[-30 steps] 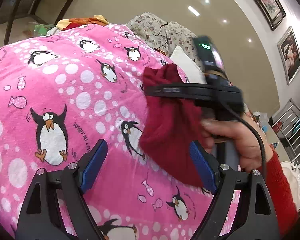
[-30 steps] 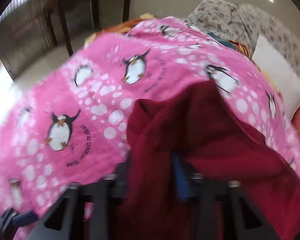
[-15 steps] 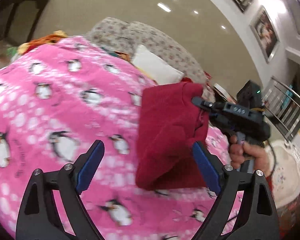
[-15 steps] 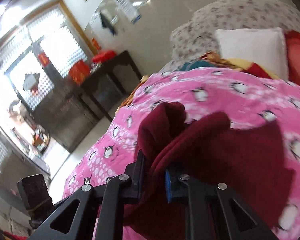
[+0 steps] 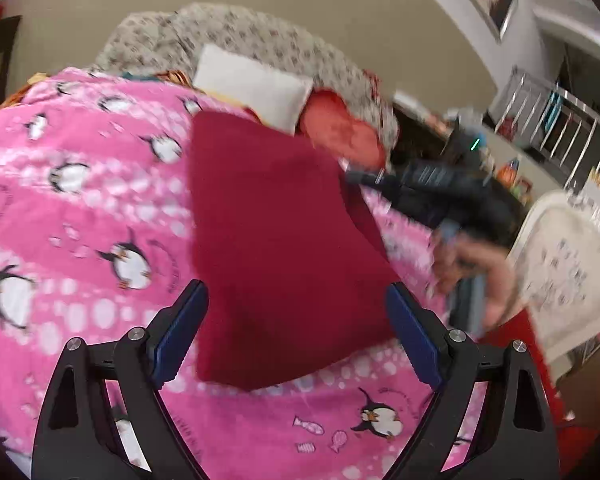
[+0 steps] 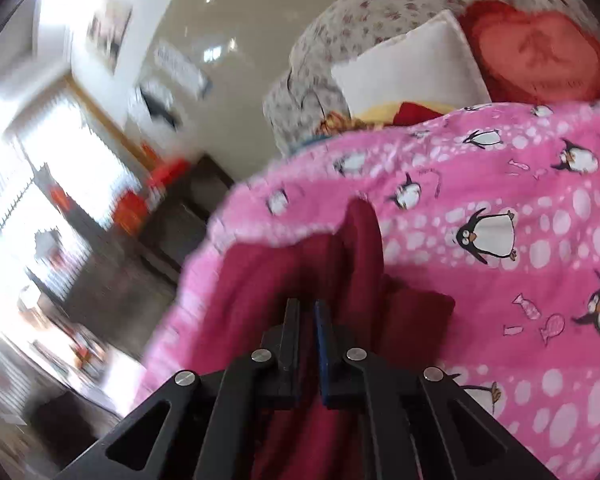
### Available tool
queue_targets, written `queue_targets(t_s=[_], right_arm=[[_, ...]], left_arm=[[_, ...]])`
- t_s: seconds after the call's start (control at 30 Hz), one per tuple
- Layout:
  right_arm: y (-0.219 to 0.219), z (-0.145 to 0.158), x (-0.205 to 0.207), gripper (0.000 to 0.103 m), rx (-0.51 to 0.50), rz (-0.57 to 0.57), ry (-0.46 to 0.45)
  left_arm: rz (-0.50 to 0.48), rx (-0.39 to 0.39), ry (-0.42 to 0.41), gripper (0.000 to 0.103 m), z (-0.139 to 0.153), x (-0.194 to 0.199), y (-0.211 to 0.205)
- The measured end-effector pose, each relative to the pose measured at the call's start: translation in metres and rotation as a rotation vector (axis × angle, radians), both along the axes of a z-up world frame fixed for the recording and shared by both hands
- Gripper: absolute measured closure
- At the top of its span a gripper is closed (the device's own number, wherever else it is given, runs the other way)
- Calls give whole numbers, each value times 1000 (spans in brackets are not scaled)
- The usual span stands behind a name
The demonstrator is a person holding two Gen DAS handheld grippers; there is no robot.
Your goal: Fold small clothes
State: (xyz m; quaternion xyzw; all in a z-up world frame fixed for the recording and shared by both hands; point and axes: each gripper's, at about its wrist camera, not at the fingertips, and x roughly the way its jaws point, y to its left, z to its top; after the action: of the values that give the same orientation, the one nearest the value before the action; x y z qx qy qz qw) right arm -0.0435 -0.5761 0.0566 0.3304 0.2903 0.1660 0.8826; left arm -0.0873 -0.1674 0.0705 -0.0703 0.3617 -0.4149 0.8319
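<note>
A dark red garment [image 5: 276, 232] hangs as a flat panel over the pink penguin blanket [image 5: 80, 220]. My right gripper [image 5: 356, 176] grips its upper right corner, with a hand [image 5: 480, 272] on the handle. In the right wrist view, the right gripper [image 6: 306, 304] has its jaws closing, pinched on a fold of the garment [image 6: 260, 280], which bunches ahead of the fingers. My left gripper [image 5: 296, 292] stands wide open just short of the garment's lower part. Its blue pads [image 5: 180, 328] do not touch the cloth.
The blanket [image 6: 540, 240] covers the whole work surface. A white pillow [image 5: 252, 88] and a red heart cushion [image 5: 340, 132] lean on a floral sofa [image 5: 260, 40] behind it. A metal rack [image 5: 560, 120] stands far right; a dark cabinet [image 6: 180, 208] stands beyond the blanket's edge.
The right gripper has swung the garment sideways and rolled, spreading the bunched cloth into a flat hanging panel. The left gripper has turned and followed, still open.
</note>
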Motion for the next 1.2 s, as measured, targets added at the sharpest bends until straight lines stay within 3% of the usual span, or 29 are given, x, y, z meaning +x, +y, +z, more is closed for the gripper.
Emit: queue_targets(t_s=[0.03, 0.07, 0.1, 0.17, 0.2, 0.3, 0.43, 0.47, 0.5, 0.6, 0.77, 0.83, 0.9, 0.97, 1.07, 1.13, 1.17, 1.2], right_arm=[[3, 7, -3, 89, 14, 16, -27], [10, 14, -4, 80, 6, 28, -36], [18, 20, -3, 64, -17, 41, -34], [36, 26, 0, 48, -65, 72, -16], [42, 25, 3, 44, -89, 79, 4], [60, 12, 21, 43, -223, 24, 103], [68, -7, 39, 43, -238, 7, 118], [68, -8, 40, 57, -215, 3, 97], [67, -9, 41, 79, -194, 12, 82], [68, 9, 24, 86, -219, 24, -3], [52, 53, -6, 87, -291, 3, -93], [46, 59, -8, 88, -367, -39, -72], [43, 41, 5, 88, -490, -101, 20], [37, 14, 22, 88, -444, -88, 81], [30, 1, 26, 86, -363, -91, 74], [24, 9, 19, 76, -329, -94, 64], [22, 16, 12, 65, -336, -101, 64], [21, 23, 6, 63, -345, -107, 58]], left_arm=[[-8, 20, 6, 13, -5, 1, -7], [-8, 31, 7, 13, -8, 1, -12], [-8, 39, 4, 13, -10, 1, -15], [-6, 44, -6, 13, -12, 0, -17], [-5, 43, -7, 13, -12, 0, -17], [-2, 42, -5, 13, -16, 2, -17], [1, 44, -6, 13, -17, 1, -16], [2, 44, -5, 13, -18, 3, -16], [1, 44, -1, 13, -19, 4, -15], [-2, 44, 6, 13, -16, 3, -16], [-87, 15, 41, 13, 0, -1, -34], [-130, 3, 34, 13, 7, -4, -49], [-156, 14, 45, 13, 5, -4, -62], [-157, 49, 55, 13, -6, 0, -76], [-139, 78, 56, 13, -15, 3, -80], [-150, 83, 38, 13, -10, -1, -74], [-154, 87, 31, 13, -6, -3, -69], [-151, 88, 25, 13, -3, -5, -65]])
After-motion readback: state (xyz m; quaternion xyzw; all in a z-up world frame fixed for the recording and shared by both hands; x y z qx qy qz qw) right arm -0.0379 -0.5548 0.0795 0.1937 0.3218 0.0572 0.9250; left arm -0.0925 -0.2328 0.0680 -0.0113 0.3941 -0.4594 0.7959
